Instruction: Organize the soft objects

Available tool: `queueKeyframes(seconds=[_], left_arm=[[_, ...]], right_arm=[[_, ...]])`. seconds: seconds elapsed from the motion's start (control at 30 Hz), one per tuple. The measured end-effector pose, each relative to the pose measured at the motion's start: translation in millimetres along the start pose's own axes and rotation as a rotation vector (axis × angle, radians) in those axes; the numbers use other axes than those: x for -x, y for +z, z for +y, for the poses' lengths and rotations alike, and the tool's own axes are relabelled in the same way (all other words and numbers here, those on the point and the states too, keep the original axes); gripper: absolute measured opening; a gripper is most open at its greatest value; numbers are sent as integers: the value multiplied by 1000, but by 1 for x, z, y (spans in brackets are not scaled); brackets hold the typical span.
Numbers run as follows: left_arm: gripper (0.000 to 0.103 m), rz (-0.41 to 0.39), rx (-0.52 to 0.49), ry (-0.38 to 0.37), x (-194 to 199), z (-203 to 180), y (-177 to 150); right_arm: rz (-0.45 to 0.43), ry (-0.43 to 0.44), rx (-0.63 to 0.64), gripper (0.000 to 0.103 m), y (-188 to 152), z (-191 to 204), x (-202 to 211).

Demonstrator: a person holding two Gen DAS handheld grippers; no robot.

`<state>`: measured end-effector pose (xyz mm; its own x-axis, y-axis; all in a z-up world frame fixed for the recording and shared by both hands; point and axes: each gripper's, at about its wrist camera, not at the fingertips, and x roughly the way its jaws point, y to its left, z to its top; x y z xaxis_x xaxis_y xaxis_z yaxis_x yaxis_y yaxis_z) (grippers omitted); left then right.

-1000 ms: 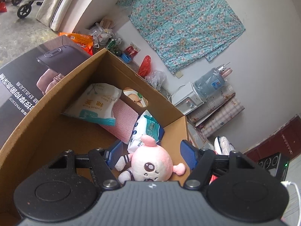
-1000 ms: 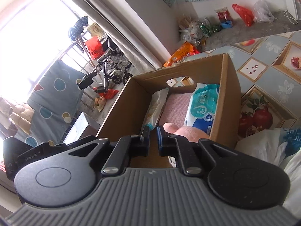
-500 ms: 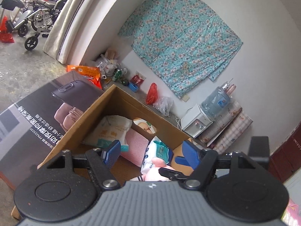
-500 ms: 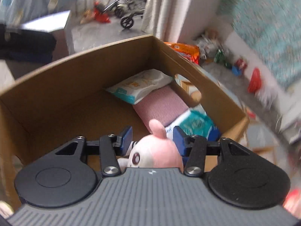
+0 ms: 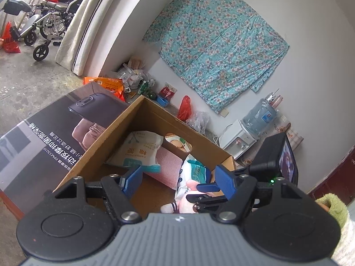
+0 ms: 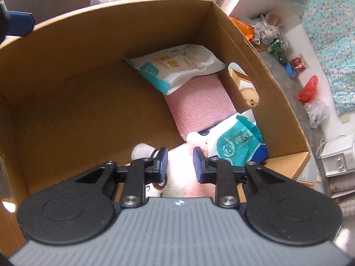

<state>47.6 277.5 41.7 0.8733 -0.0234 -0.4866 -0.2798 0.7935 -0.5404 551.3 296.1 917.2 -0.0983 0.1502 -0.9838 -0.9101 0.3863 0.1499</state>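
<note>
Pink fuzzy plush toy (image 6: 177,177) sits between right gripper (image 6: 177,163) pads.

Cardboard box (image 6: 66,33), open top: its brown floor carries a white tissue pack (image 6: 177,66) at the far wall, partly overlapping a pink cloth (image 6: 199,102), then a teal wipes pack (image 6: 239,141) and a pink plush toy (image 6: 177,173) nearest. Concrete floor (image 5: 26,77): wheelchair (image 5: 42,28), orange bag (image 5: 106,84), red bag (image 5: 185,108).

Both wrist views look down, seemingly close, into the same cardboard box (image 5: 153,110) (image 6: 137,22).
</note>
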Motion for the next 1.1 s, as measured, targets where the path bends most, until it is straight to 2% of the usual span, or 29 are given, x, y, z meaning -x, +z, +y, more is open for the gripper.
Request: queueKeyframes(seconds=[0.1,0.2,0.23,0.37,0.5,0.63,0.73,0.83,0.97,1.1], left_arm=[[75,-13,-22,0,7,-5,-1],[78,-43,-74,9,16,-14,-4],[80,-49,-98,9,18,-19,-4],[87,-47,-221,-37,25,-48,-13],[93,-17,-393,-106,21,-93,-34],[98,52,-527,-207,8,-142,-60],[99,104,-606,-275,-5,-176,-84],[99,159,-693,-312,-19,-210,-107],[99,218,-827,-352,-38,-248,-137],[98,237,-975,-343,-58,-282,-165]], right_arm=[[-95,55,-56,30,-9,-9,19],[-225,73,-150,45,-35,-27,60],[-267,78,-191,47,-47,-35,76],[-408,103,-423,53,-120,-76,141],[-522,82,-637,61,-212,-107,195],[-541,33,-800,72,-299,-119,220],[-505,11,-922,74,-354,-123,222],[-484,21,-1047,74,-405,-128,214],[-483,61,-1174,75,-459,-136,195],[-472,104,-1270,72,-492,-151,163]])
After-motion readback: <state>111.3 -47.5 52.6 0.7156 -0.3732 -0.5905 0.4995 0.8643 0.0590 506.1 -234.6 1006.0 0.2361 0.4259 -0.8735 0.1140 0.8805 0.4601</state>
